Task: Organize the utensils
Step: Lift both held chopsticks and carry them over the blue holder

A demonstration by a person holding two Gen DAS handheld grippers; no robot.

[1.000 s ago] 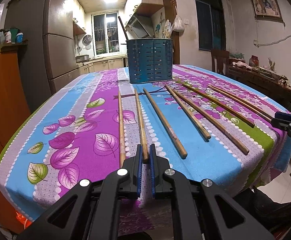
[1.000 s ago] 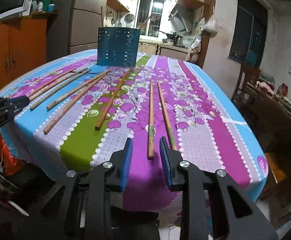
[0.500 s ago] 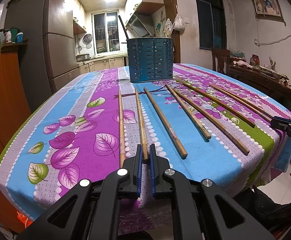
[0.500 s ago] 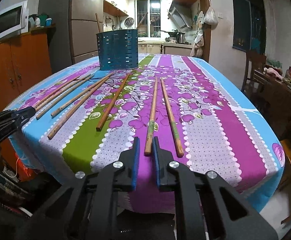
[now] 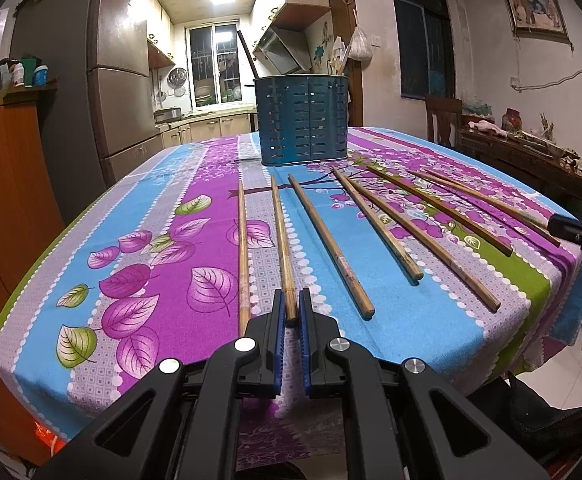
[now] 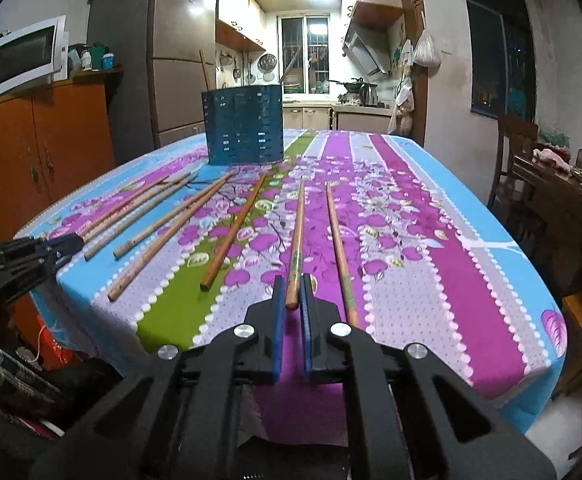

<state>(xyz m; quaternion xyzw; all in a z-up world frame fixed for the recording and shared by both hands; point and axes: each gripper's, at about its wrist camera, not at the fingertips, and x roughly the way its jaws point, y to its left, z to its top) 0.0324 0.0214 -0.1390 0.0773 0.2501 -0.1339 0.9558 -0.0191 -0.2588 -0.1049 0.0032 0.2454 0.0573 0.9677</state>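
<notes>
Several wooden chopsticks lie fanned out on the floral tablecloth (image 5: 151, 240), in front of a blue slotted utensil holder (image 5: 303, 120) at the table's far end. My left gripper (image 5: 290, 300) is shut on the near end of the second chopstick from the left (image 5: 282, 240), which still rests on the cloth. In the right wrist view, my right gripper (image 6: 292, 285) is shut on the near end of a chopstick with a green mark (image 6: 297, 240). Another chopstick (image 6: 339, 248) lies just to its right. The holder (image 6: 245, 124) stands far back on the left, with a dark stick leaning in it.
The table's near edge runs just under both grippers. An orange wooden cabinet (image 6: 51, 140) with a microwave (image 6: 23, 58) stands at the left. A chair (image 6: 515, 148) and a cluttered side table (image 5: 531, 148) stand at the right. Each gripper shows at the edge of the other's view.
The right gripper's jaws closed onto the green-marked chopstick's end, and its view levelled and shifted slightly. The left gripper stayed shut on its chopstick without moving.
</notes>
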